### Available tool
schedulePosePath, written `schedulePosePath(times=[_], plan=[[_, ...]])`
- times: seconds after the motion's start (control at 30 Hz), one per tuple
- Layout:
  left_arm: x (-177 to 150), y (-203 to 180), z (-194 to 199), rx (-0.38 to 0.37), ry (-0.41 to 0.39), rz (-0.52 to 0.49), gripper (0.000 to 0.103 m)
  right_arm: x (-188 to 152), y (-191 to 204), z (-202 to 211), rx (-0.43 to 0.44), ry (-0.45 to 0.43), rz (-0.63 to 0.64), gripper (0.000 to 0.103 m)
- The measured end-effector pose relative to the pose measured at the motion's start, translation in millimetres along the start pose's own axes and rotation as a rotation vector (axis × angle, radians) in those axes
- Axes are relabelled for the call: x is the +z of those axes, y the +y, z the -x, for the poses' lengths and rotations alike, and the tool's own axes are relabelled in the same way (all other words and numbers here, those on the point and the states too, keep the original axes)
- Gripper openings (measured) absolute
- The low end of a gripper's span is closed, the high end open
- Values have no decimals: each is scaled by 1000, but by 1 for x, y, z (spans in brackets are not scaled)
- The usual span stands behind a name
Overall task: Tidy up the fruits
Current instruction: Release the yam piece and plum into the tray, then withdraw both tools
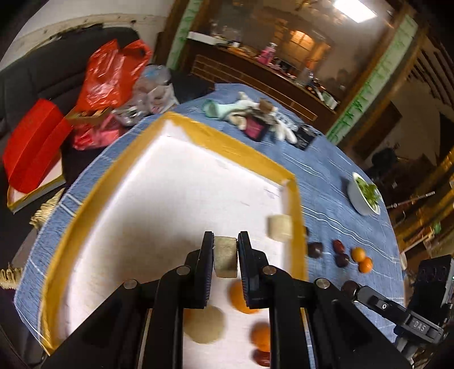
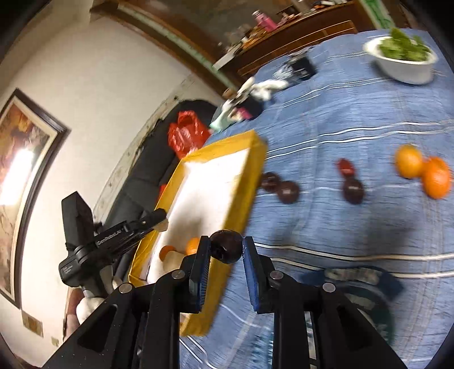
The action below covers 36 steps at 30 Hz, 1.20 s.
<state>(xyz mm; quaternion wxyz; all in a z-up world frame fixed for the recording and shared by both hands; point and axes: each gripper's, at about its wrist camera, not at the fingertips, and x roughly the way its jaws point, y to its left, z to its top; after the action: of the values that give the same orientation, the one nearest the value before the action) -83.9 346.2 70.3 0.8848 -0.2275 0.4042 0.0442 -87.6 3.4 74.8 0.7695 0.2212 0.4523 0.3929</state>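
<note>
Paintings [image 2: 17, 159] appear only beside right claw [image 2: 226, 252].

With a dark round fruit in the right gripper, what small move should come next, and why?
Probably carry the dark round fruit, clamped in the right gripper, left over the yellow-rimmed white tray and release: oranges already lie inside, while similar dark fruits remain on the blue cloth.

You see a white wall [image 2: 93, 93] with a dark-framed picture [image 2: 25, 170] on the left. Far behind the table with the blue striped cloth [image 1: 326, 170] stands a wooden sideboard [image 1: 255, 73]. A ceiling light [image 1: 354, 11] shines above.
</note>
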Motion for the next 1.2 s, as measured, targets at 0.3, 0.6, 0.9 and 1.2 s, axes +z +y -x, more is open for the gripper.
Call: schedulePosePath(times=[0.3,0.6,0.9,1.2], plan=[[12,41,-14,-21,16,68,18,6,53,-66,-79,88,112,28],[9,46,12,-54,-41,103,78,6,67,-90,-156,85,163,50],[-13,2,34,-167,-44,63,86,-5,63,-37,-191,-28,146,51],[-55,-91,32,-225,63,-144,86,-29,12,47,-209,-175,-3,59]])
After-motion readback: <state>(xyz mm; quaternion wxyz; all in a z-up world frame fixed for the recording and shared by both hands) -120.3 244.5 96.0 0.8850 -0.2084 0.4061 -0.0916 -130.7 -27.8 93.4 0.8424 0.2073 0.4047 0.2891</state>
